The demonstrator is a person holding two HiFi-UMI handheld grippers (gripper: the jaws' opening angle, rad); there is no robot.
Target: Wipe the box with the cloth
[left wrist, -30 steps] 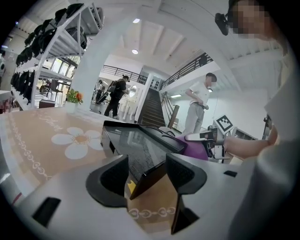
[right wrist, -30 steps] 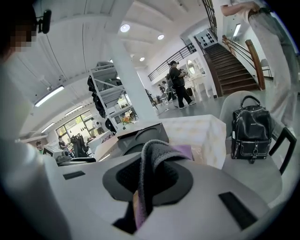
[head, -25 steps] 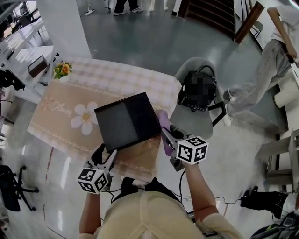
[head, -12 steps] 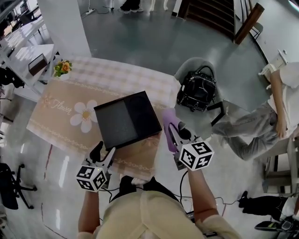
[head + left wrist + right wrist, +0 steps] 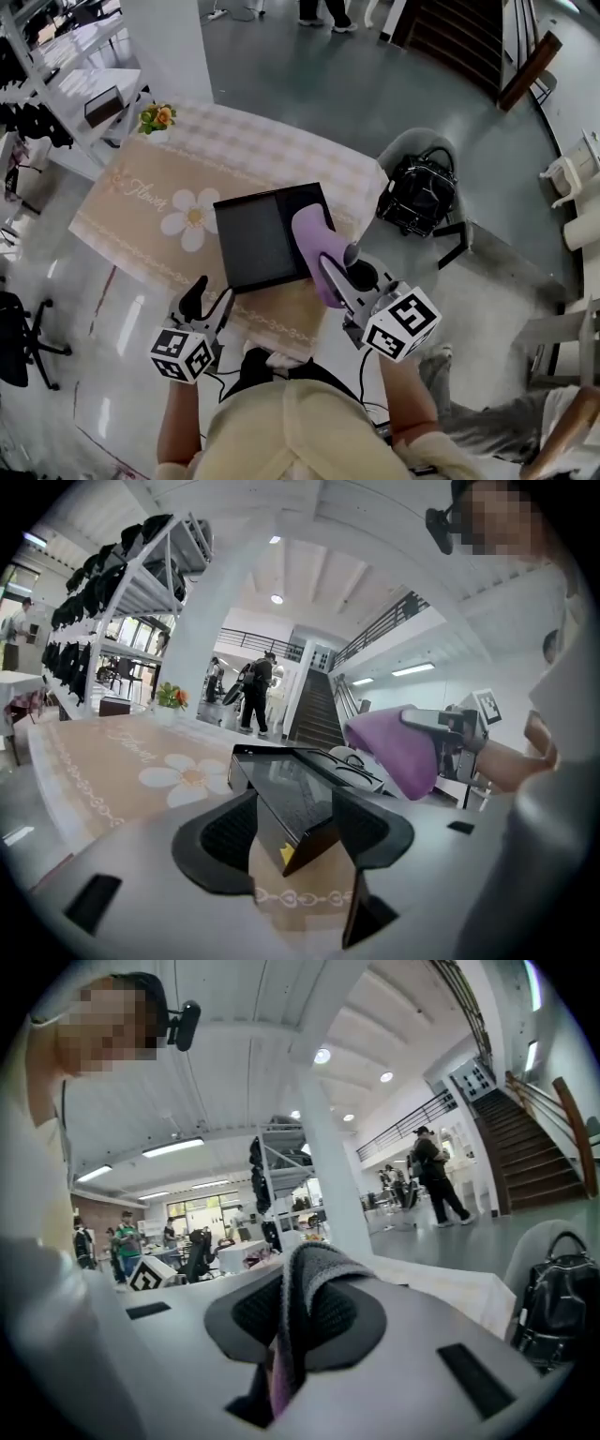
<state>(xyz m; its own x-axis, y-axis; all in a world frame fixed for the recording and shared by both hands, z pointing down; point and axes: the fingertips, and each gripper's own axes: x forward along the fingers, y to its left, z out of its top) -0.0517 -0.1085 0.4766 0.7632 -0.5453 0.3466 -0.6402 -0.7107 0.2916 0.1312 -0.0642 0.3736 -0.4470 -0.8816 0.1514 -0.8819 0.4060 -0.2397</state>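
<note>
Purple cloth (image 5: pixel 317 246) is up on the black box (image 5: pixel 262 239) now, draped over its right edge in the head view, right at the middle of the frame. Your right gripper (image 5: pixel 330 270) has the jaws pinched tight on the cloth's lower end. In the right gripper view the fabric stands up in a fold between the two dark pads and fills the gap completely.

The box lies flat on the beige tablecloth (image 5: pixel 131 202), just right of the big white daisy print (image 5: pixel 190 220). Its near corner points toward you at the lower middle of the frame.

Over on the lower left, your left gripper (image 5: pixel 208 298) sits at that near corner. In the left gripper view the jaws are spread wide, and the corner of the box shows between them with a small yellow mark low on its side. I can't tell whether the pads are actually pressing on it. From that same view the cloth hangs above the far right side of the box, with your other gripper behind it.

Upper left of the head view, there's a small bunch of flowers (image 5: pixel 157 117) at the table's far corner. To the right, a black bag (image 5: pixel 419 192) sits on a grey chair (image 5: pixel 405 150), well apart from the box.
</note>
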